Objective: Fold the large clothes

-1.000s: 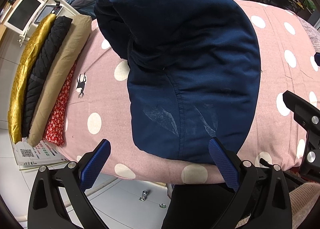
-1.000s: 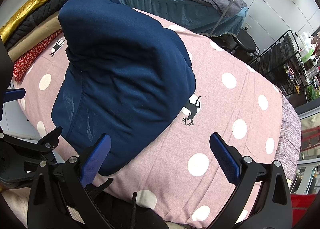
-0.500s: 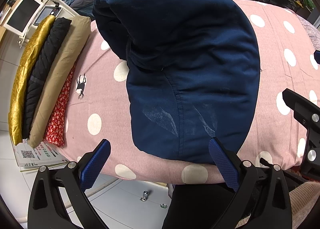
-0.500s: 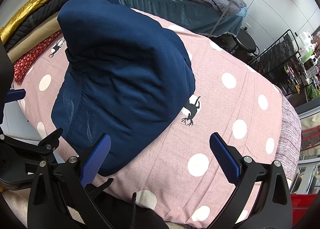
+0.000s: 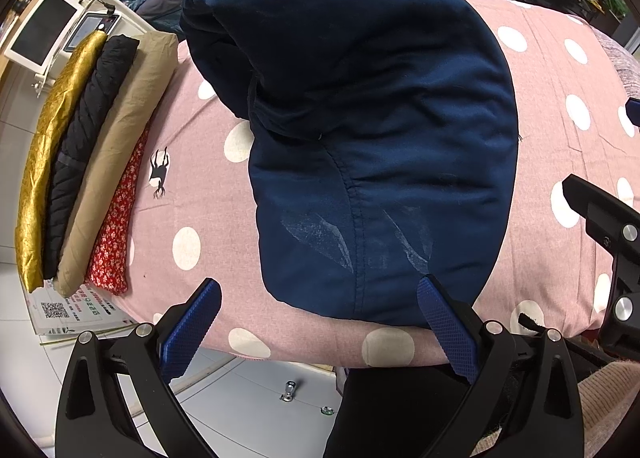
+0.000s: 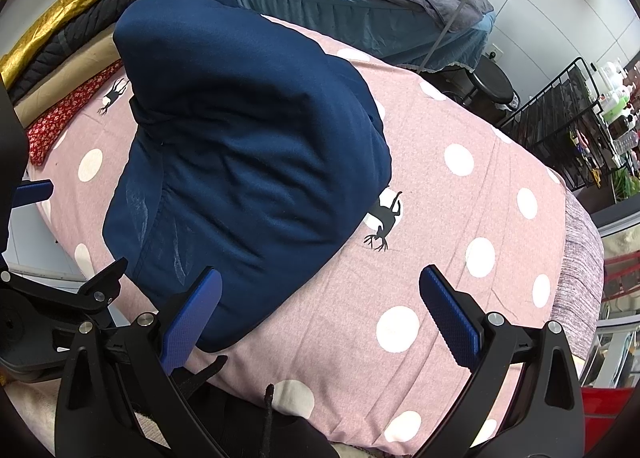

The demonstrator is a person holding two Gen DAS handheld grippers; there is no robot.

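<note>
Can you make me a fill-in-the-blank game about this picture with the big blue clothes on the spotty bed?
1. The navy garment lies on a pink sheet with white ____.
2. In the folded stack, the outermost piece is ____ coloured.
3. Both the left gripper and the right gripper are ____.

Missing words: dots; gold; open

Navy blue garment point(image 5: 360, 129) point(image 6: 248, 161): padded, folded into 1 thick bundle, lying on the pink polka-dot bedsheet point(image 5: 192, 193) point(image 6: 460, 225). Stitched seam faces up. 2 pale chalky smears near its front edge.
</note>
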